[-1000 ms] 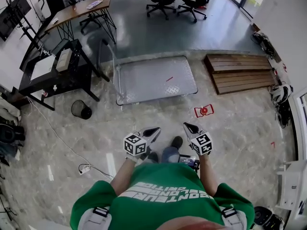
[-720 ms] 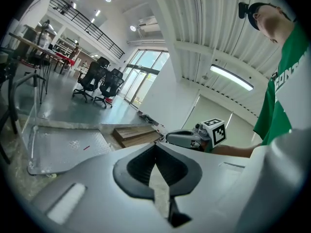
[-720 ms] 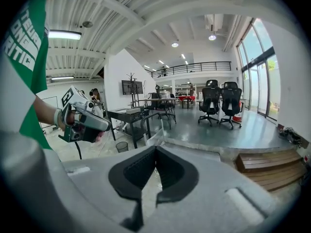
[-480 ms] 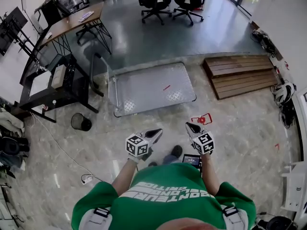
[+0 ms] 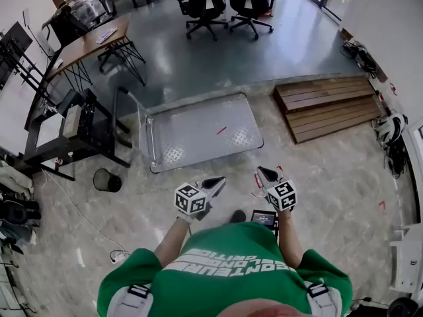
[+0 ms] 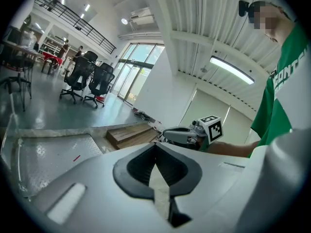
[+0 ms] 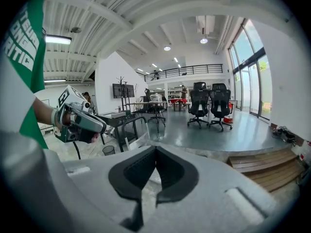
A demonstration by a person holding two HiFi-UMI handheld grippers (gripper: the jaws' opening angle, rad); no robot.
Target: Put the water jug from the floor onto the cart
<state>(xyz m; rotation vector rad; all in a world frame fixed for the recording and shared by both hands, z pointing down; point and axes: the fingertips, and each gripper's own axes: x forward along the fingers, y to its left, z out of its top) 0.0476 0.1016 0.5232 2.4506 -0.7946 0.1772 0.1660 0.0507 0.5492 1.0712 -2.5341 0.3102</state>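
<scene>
**Tech A:** State of the left hand-held gripper?

**Tech B:** Jaws closed tip to tip, with nothing between them. The person holds it out in front of the chest, pointing forward over the floor.

**Tech A:** Right hand-held gripper?

**Tech B:** Same condition: jaws fully together and empty. It sits beside the left unit. The two are apart and roughly parallel.

**Tech A:** Location of the water jug?

**Tech B:** On the floor at the right unit's tip. Only red parts show in the head view, because the gripper covers the rest. Contact cannot be confirmed.

**Tech A:** And the cart?

**Tech B:** Ahead of both grippers and well apart from them. Its flat metal deck carries a short red mark. Its handle stands at the left end.

**Tech A:** Surroundings?

**Tech B:** A wooden platform lies to the right of the cart and a black bin to its left. A counter and office chairs stand beyond.
</scene>
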